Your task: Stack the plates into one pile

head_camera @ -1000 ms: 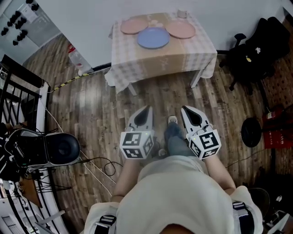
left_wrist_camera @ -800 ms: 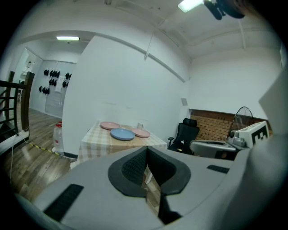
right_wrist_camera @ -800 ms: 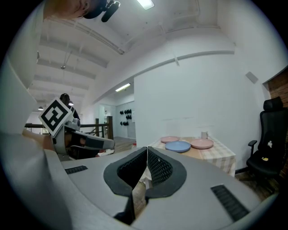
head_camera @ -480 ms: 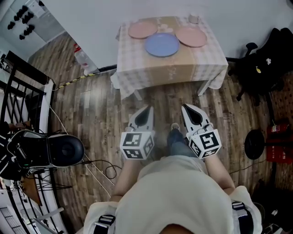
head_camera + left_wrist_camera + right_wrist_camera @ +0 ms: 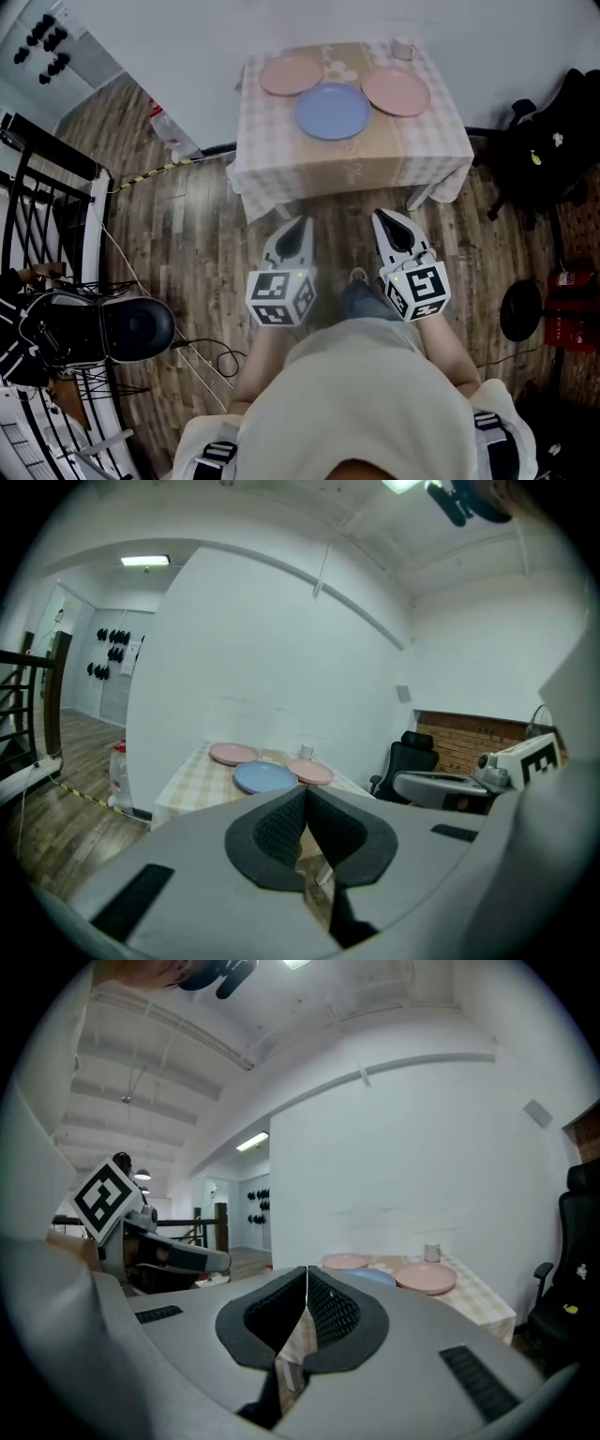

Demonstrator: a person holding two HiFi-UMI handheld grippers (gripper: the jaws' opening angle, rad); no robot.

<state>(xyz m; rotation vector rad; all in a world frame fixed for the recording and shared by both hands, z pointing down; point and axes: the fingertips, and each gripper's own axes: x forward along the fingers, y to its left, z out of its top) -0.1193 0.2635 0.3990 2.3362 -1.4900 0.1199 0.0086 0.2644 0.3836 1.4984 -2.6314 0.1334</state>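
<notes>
Three plates lie apart on a small table (image 5: 347, 164) with a checked cloth: a pink plate (image 5: 291, 74) at the back left, a blue plate (image 5: 333, 111) in the middle front, and another pink plate (image 5: 396, 91) at the right. In the left gripper view they appear as the pink plate (image 5: 233, 754), blue plate (image 5: 265, 776) and right pink plate (image 5: 309, 772). My left gripper (image 5: 298, 228) and right gripper (image 5: 384, 221) are held side by side over the floor, short of the table's front edge. Both are shut and empty.
A small white cup (image 5: 402, 48) stands at the table's back right. A black office chair (image 5: 553, 150) is to the right of the table, a plastic bottle (image 5: 159, 122) on the floor to its left. A black railing (image 5: 37, 197) and cables run along the left.
The table and plates have come closer and lower in the head view as I walk toward them. Both grippers stay shut, side by side.
</notes>
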